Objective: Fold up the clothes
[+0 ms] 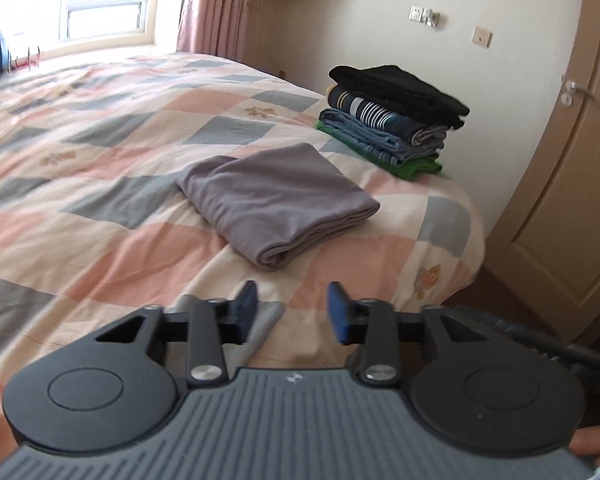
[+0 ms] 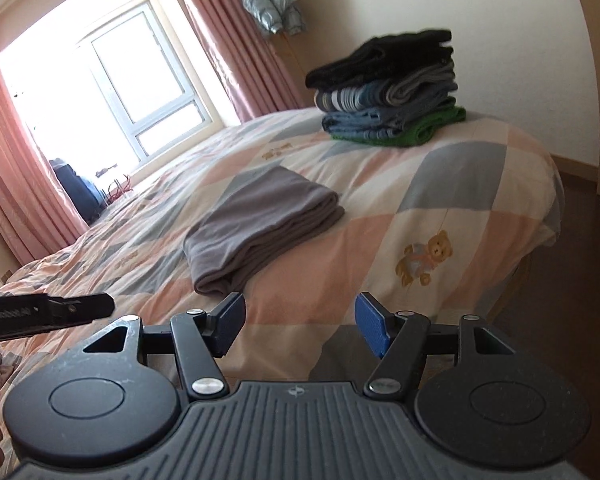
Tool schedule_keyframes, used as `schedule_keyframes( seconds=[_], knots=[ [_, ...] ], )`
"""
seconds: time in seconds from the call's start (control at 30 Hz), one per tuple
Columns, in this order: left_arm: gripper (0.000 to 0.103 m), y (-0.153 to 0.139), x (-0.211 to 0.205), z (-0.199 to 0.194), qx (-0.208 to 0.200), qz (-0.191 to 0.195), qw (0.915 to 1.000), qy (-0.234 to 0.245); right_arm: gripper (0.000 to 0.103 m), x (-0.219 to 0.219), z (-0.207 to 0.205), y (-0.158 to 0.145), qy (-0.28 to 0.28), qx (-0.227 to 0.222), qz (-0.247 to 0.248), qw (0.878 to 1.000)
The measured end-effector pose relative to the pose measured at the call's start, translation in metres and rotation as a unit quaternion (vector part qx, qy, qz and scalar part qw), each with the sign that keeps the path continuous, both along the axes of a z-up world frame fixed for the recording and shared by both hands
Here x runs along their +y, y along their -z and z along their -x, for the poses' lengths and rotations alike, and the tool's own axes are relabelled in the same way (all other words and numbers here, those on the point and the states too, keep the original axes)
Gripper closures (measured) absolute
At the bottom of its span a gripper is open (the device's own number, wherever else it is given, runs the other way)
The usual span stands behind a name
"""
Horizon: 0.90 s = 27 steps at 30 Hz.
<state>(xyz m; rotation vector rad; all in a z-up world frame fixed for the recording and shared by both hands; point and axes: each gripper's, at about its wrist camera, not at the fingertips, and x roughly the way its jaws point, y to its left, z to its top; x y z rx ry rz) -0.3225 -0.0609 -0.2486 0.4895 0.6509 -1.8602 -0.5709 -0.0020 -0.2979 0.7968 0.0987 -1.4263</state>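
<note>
The grey garment [image 1: 278,204] lies folded into a thick rectangle on the bed [image 1: 100,168], ahead of both my jaws and touching neither. I judge it finished: its layers are squared up, the doubled edge faces me, and nothing is pinched, so I have no reason to grip it as it lies. From my left gripper [image 1: 292,312] it sits just beyond the tips and slightly to the left of the gap; those jaws stand released, with only bedcover between them. From my right gripper [image 2: 300,326] it sits ahead and to the left of the gap, its near corner close to the left jaw's tip; those jaws are released too and set wider, nothing in them. Part of my left tool [image 2: 48,314] shows at that view's left edge. Farther beyond the garment, to the right of both gaps, the stack [image 1: 396,116] of folded clothes rests near the bed's corner, black piece on top, green at the bottom. I judge the grey one belongs on it next.
</note>
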Motion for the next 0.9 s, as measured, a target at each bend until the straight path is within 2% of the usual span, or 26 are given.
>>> schedule_keyframes(
  seconds=[0.13, 0.2, 0.27, 0.33, 0.47, 0.57, 0.67, 0.73, 0.8, 0.9],
  knots=[
    [0.080, 0.005, -0.033, -0.002, 0.023, 0.005, 0.9997, 0.001, 0.039, -0.032, 0.013, 0.020, -0.014, -0.016, -0.019, 1.000],
    [0.080, 0.012, -0.060, 0.002, 0.024, 0.014, 0.9996, 0.003, 0.040, -0.059, 0.022, 0.023, -0.031, -0.016, -0.009, 0.999],
    [0.080, 0.026, -0.094, 0.007, 0.024, 0.014, 0.9996, 0.004, 0.046, -0.097, 0.030, 0.020, -0.064, -0.010, 0.013, 0.998],
    [0.086, 0.044, -0.128, 0.010, 0.026, 0.005, 0.9996, 0.005, 0.050, -0.142, 0.033, 0.016, -0.108, 0.006, 0.037, 0.993],
    [0.091, 0.077, -0.174, 0.014, 0.014, -0.016, 0.9998, 0.005, 0.060, -0.231, 0.027, 0.024, -0.215, 0.041, 0.065, 0.973],
    [0.091, 0.085, -0.184, 0.014, 0.012, -0.051, 0.9986, 0.005, 0.069, -0.273, 0.021, 0.045, -0.281, 0.069, 0.014, 0.957],
    [0.091, 0.079, -0.191, 0.017, 0.007, -0.092, 0.9957, -0.008, 0.080, -0.286, 0.029, 0.057, -0.310, 0.068, -0.047, 0.947],
    [0.091, 0.070, -0.200, 0.019, 0.012, -0.119, 0.9925, -0.025, 0.080, -0.295, 0.036, 0.051, -0.322, 0.052, -0.093, 0.941],
    [0.091, 0.060, -0.211, 0.024, 0.016, -0.134, 0.9900, -0.042, 0.078, -0.313, 0.035, 0.036, -0.341, 0.046, -0.136, 0.929],
    [0.091, 0.045, -0.230, 0.032, 0.034, -0.142, 0.9873, -0.063, 0.075, -0.352, 0.026, -0.001, -0.392, 0.050, -0.147, 0.907]
  ],
)
